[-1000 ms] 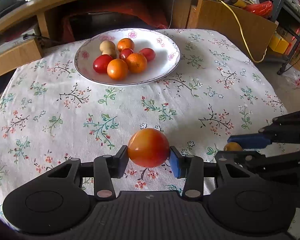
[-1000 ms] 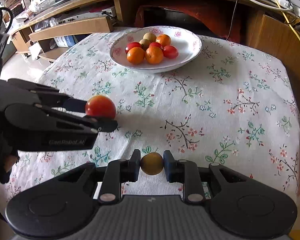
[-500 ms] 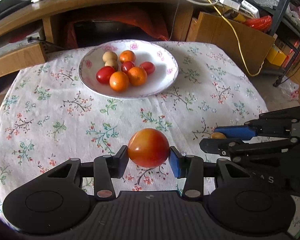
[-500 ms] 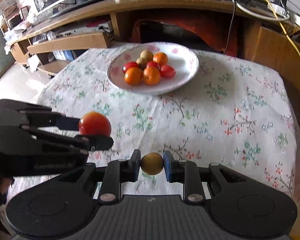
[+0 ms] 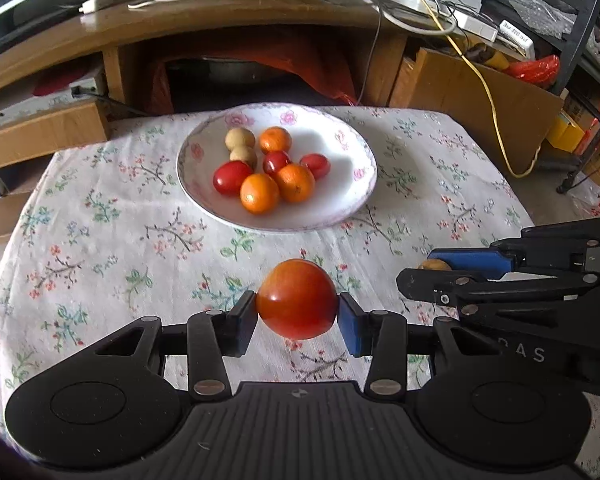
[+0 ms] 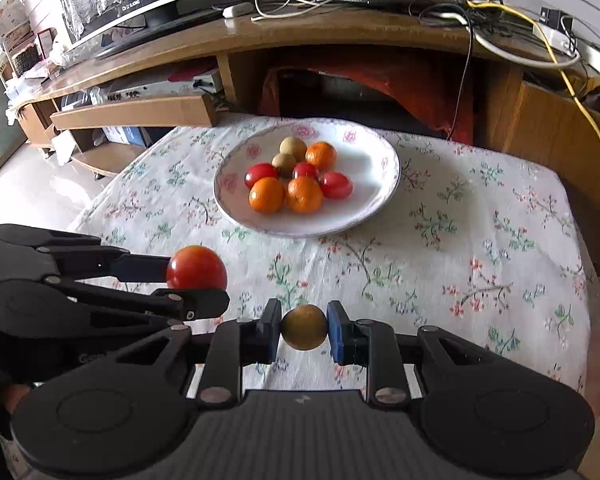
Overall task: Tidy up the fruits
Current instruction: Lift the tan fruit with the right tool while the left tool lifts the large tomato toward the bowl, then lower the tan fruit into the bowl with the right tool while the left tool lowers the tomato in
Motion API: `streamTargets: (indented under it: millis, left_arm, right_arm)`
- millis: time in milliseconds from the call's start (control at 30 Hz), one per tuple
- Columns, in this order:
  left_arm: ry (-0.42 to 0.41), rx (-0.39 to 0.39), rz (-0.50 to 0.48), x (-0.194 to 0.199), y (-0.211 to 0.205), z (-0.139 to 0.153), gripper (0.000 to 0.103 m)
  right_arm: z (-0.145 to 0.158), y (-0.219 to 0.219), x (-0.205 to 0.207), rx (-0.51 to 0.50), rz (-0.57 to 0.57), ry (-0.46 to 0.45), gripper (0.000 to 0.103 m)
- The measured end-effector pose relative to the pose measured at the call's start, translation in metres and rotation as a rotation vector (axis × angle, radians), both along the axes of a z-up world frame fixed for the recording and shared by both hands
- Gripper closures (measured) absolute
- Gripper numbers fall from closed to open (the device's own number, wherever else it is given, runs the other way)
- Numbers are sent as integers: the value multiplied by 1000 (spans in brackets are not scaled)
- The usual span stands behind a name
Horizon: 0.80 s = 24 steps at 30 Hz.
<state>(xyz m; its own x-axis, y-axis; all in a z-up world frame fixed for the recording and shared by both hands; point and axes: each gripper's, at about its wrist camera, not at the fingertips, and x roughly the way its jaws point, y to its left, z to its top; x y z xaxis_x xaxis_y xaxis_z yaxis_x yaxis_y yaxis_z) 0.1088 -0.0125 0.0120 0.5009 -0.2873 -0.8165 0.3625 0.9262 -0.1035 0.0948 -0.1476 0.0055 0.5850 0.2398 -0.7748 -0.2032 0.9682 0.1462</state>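
My left gripper (image 5: 298, 312) is shut on a large red-orange tomato (image 5: 297, 298) and holds it above the floral tablecloth, in front of the plate. It also shows in the right wrist view (image 6: 198, 276) with the tomato (image 6: 196, 267). My right gripper (image 6: 304, 326) is shut on a small brown-yellow round fruit (image 6: 304, 327), held to the right of the left gripper. In the left wrist view the right gripper (image 5: 440, 270) hides most of that fruit (image 5: 434, 265). A white flowered plate (image 5: 352, 184) at the back holds several small tomatoes, oranges and brown fruits.
The table has a floral cloth (image 5: 100, 240) and ends close on the right. Behind it stands a wooden TV desk (image 6: 300, 44) with cables and a yellow cord (image 5: 488, 92). A wooden drawer front (image 5: 40, 132) sticks out at the back left.
Both grippers have risen and drawn back from the plate with their fruits held; the plate looks smaller and farther. The right gripper has come closer to the left one.
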Motion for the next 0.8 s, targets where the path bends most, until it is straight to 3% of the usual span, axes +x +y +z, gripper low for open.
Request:
streamTargets:
  millis: [367, 800]
  left_arm:
    - [-39, -3, 30, 31, -1, 12, 53]
    - [-25, 17, 70, 74, 0, -1, 53]
  right_arm:
    - [15, -4, 33, 22, -24, -46, 84]
    - [1, -5, 79, 41, -27, -42, 84]
